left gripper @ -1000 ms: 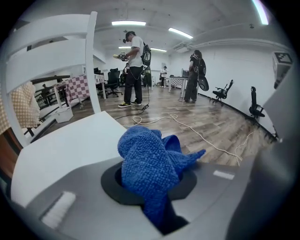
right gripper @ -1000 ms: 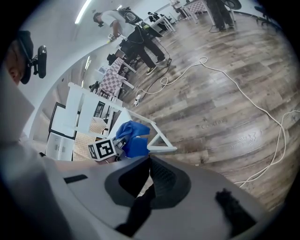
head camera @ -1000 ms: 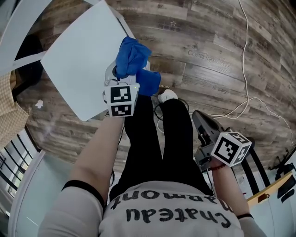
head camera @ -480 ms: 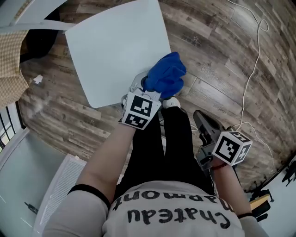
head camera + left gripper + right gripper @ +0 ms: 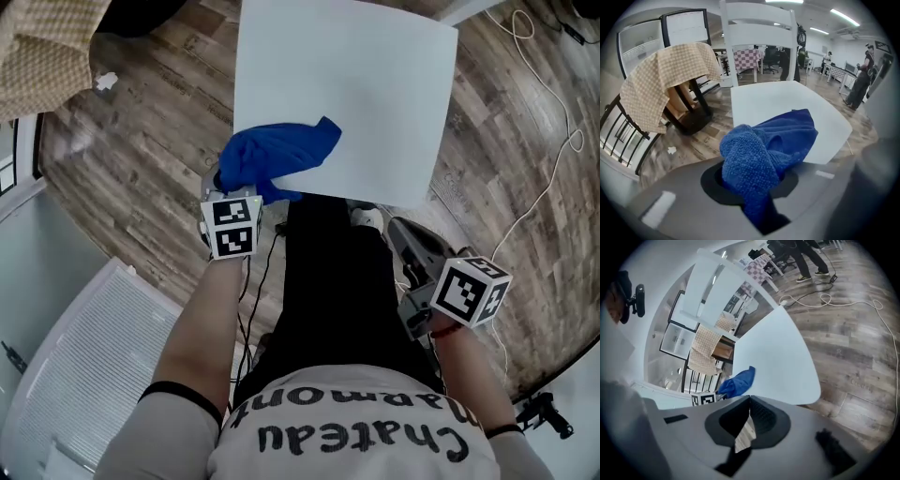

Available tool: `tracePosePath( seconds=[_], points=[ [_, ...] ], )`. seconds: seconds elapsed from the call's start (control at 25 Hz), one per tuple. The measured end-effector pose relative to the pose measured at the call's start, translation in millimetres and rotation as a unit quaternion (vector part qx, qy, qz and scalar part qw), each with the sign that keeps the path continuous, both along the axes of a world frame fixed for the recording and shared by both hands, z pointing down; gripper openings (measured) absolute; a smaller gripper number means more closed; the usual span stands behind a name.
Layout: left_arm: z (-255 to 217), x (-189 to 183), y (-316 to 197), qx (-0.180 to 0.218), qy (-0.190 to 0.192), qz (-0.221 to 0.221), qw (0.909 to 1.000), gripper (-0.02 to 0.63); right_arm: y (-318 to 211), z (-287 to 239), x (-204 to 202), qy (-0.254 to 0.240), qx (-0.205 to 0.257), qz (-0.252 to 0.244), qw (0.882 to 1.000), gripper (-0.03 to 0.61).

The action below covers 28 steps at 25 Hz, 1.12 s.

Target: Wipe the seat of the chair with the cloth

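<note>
The white chair seat (image 5: 361,89) fills the top middle of the head view, and its slatted back (image 5: 759,28) rises behind it in the left gripper view. A blue cloth (image 5: 277,155) hangs bunched from my left gripper (image 5: 228,186), which is shut on it at the seat's near left corner. The cloth's (image 5: 764,150) free end lies over the seat edge. My right gripper (image 5: 401,232) hangs low by the person's right leg, short of the seat, jaws shut with nothing in them. From the right gripper view (image 5: 749,416) the seat (image 5: 776,362) and the cloth (image 5: 736,383) show ahead.
A dark table draped in a beige checked cloth (image 5: 665,79) stands left of the chair. White cables (image 5: 553,178) run over the wood floor at the right. A white ribbed panel (image 5: 103,347) lies at the lower left. People stand far back (image 5: 860,79).
The head view has swung so the seat sits at top centre. My left gripper has carried the cloth across to the seat's near left corner. The right gripper has stayed by the leg.
</note>
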<state>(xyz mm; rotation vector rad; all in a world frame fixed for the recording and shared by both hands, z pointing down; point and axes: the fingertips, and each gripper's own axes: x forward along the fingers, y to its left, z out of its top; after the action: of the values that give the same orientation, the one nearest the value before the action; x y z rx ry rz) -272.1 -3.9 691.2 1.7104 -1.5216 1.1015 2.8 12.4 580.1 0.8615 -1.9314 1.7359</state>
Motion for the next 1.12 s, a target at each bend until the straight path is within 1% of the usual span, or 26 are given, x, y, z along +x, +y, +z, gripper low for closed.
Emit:
tracePosePath(
  seconds=[0.08,0.16,0.24,0.36,0.52,0.72,0.88,1.12],
  points=[
    [0.5,-13.4,0.3,0.004,-0.011,0.002,0.9999,0.090,-2.8,0.9,-14.7,-0.002,0.001,-0.013,1.000,0.015],
    [3.0,-12.9,1.9,0.007,-0.018,0.009,0.9998,0.080,-3.4,3.9,-20.0,0.000,-0.003,-0.024,1.000,0.015],
    [4.8,-4.0,3.7,0.004,-0.023,0.031,0.9992,0.067,-1.8,8.0,-17.9,0.004,-0.008,-0.027,1.000,0.015],
    [6.2,12.9,5.7,-0.003,-0.024,0.080,0.9965,0.064,1.9,13.2,-9.2,0.009,-0.012,-0.018,1.000,0.015],
    [7.5,32.8,9.2,-0.006,-0.023,0.109,0.9937,0.055,7.2,14.0,5.9,0.006,-0.010,0.002,1.000,0.015],
    [9.0,68.2,10.2,-0.020,-0.013,0.141,0.9898,0.054,12.2,12.0,40.9,0.007,-0.006,0.038,0.999,0.015],
    [8.9,99.6,3.0,-0.029,-0.004,0.172,0.9846,0.054,19.9,11.4,75.7,0.012,-0.009,0.082,0.997,0.015],
    [8.8,161.6,-2.5,-0.021,-0.005,0.234,0.9720,0.052,44.9,11.8,134.8,0.016,-0.009,0.141,0.990,0.015]
  ],
)
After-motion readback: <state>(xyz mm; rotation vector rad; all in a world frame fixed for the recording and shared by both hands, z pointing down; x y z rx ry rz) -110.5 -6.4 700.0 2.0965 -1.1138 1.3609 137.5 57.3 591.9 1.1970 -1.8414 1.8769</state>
